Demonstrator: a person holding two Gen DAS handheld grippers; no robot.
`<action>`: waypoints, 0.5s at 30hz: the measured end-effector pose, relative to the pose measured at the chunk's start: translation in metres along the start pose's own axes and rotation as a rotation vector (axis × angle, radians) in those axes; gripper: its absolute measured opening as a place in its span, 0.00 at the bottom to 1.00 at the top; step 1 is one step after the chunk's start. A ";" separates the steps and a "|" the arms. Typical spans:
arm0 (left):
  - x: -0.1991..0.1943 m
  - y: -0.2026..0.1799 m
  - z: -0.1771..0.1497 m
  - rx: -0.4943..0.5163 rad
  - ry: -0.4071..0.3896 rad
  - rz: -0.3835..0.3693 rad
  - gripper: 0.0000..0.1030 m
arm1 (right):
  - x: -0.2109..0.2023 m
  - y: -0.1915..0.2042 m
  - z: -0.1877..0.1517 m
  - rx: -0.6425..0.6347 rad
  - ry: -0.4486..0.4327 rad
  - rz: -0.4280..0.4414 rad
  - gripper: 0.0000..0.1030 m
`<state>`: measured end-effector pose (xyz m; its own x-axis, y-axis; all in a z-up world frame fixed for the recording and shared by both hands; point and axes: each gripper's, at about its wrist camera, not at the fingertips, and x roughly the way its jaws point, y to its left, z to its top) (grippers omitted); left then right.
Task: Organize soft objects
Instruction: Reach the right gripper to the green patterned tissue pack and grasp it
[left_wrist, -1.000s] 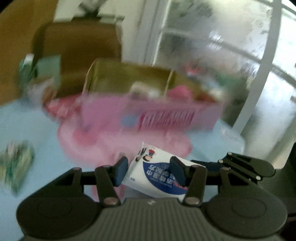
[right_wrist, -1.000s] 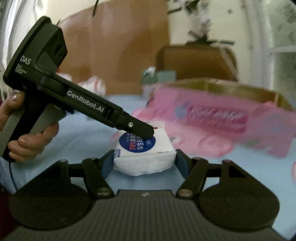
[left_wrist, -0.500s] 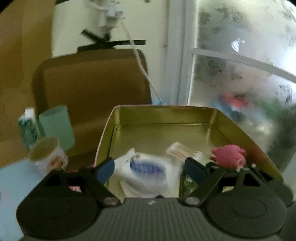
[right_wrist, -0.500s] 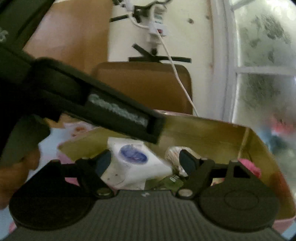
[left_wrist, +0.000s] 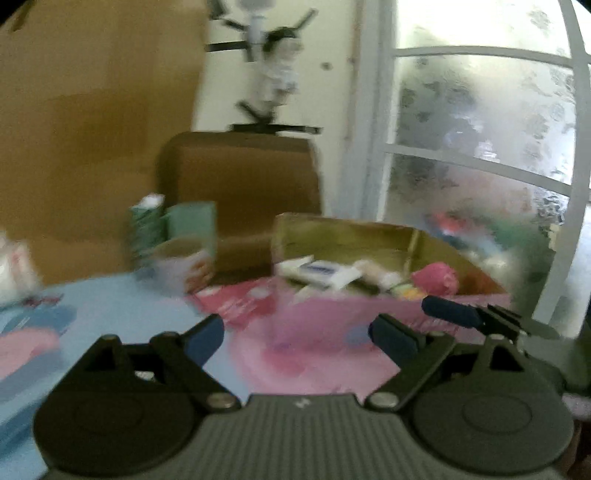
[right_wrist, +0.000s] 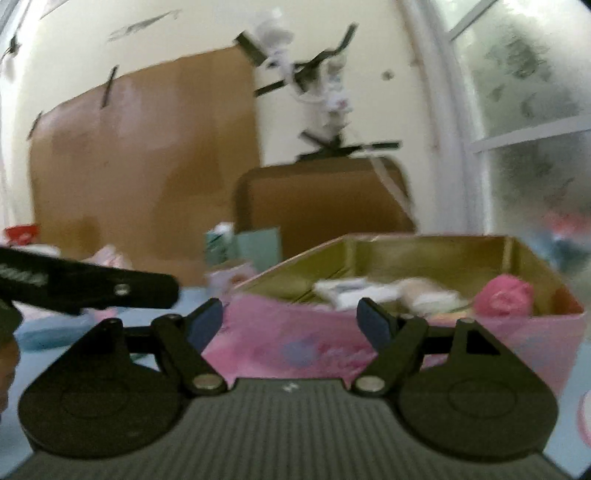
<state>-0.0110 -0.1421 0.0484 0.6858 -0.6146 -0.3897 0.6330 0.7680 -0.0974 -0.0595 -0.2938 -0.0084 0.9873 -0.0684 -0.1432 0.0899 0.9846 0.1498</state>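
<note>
A pink box with a gold inside (left_wrist: 369, 232) (right_wrist: 424, 254) stands on the table ahead of both grippers. In it lie a white tissue pack with a blue label (left_wrist: 325, 271) (right_wrist: 347, 290), a pink soft ball (left_wrist: 437, 277) (right_wrist: 504, 295) and other soft items. My left gripper (left_wrist: 297, 336) is open and empty, in front of the box. My right gripper (right_wrist: 291, 321) is open and empty, close to the box's pink front wall. The left gripper's body (right_wrist: 88, 288) shows at the left of the right wrist view.
Cups and a green carton (left_wrist: 173, 240) (right_wrist: 236, 251) stand left of the box. A brown chair back (left_wrist: 240, 184) rises behind the table. A pink lid (left_wrist: 236, 302) lies by the box on the light blue tablecloth (left_wrist: 110, 306). A frosted window is at the right.
Both grippers held tissue packs a second ago, brought them over the box and let go. Both have since pulled back, open and empty.
</note>
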 end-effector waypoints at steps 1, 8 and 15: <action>-0.007 0.009 -0.008 -0.023 0.019 0.012 0.89 | 0.003 0.005 -0.001 0.013 0.030 0.033 0.77; -0.040 0.066 -0.061 -0.139 0.154 0.218 0.88 | 0.030 0.051 -0.011 0.033 0.193 0.190 0.65; -0.051 0.121 -0.067 -0.255 0.182 0.375 0.89 | 0.069 0.088 -0.012 0.059 0.299 0.285 0.66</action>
<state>0.0066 -0.0055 -0.0050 0.7613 -0.2633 -0.5926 0.2309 0.9640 -0.1316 0.0155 -0.2100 -0.0166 0.8929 0.2640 -0.3647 -0.1656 0.9458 0.2794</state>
